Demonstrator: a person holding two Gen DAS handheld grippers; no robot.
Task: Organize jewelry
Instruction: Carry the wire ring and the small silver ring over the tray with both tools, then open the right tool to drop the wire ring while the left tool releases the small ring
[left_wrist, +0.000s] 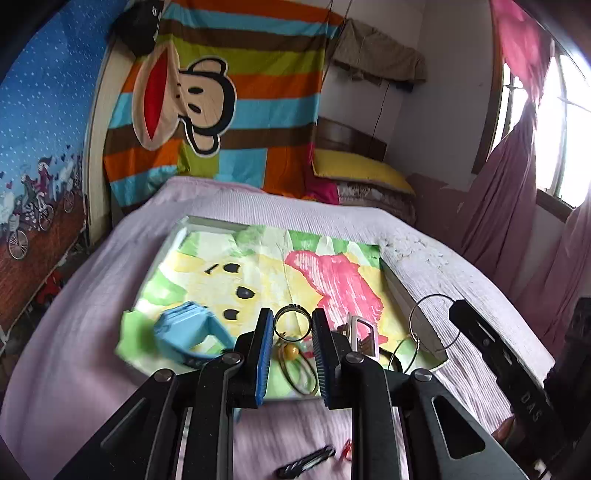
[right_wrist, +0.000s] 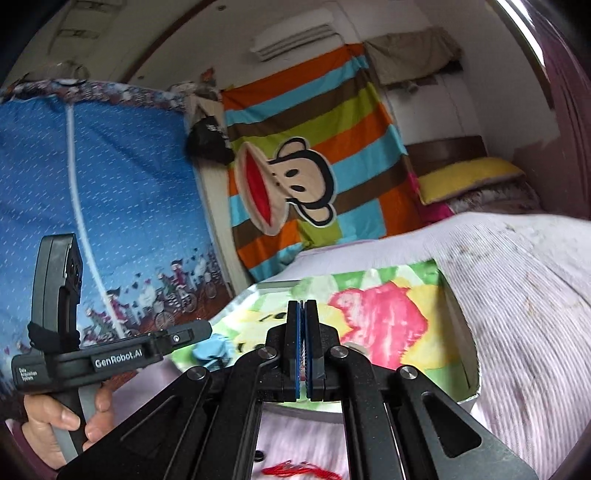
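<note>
Blue watch, one ring, two hoops

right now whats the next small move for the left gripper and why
Probably ease the left gripper forward and down, then close on the ring. Its jaws are open and the ring sits framed between the fingertips on the tray. The right gripper is shut and hangs back.

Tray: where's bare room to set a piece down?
Free: the far half of the tray, beyond the blue watch and ring. Crowded: the near edge around the left gripper, with bangles and buckle.
</note>
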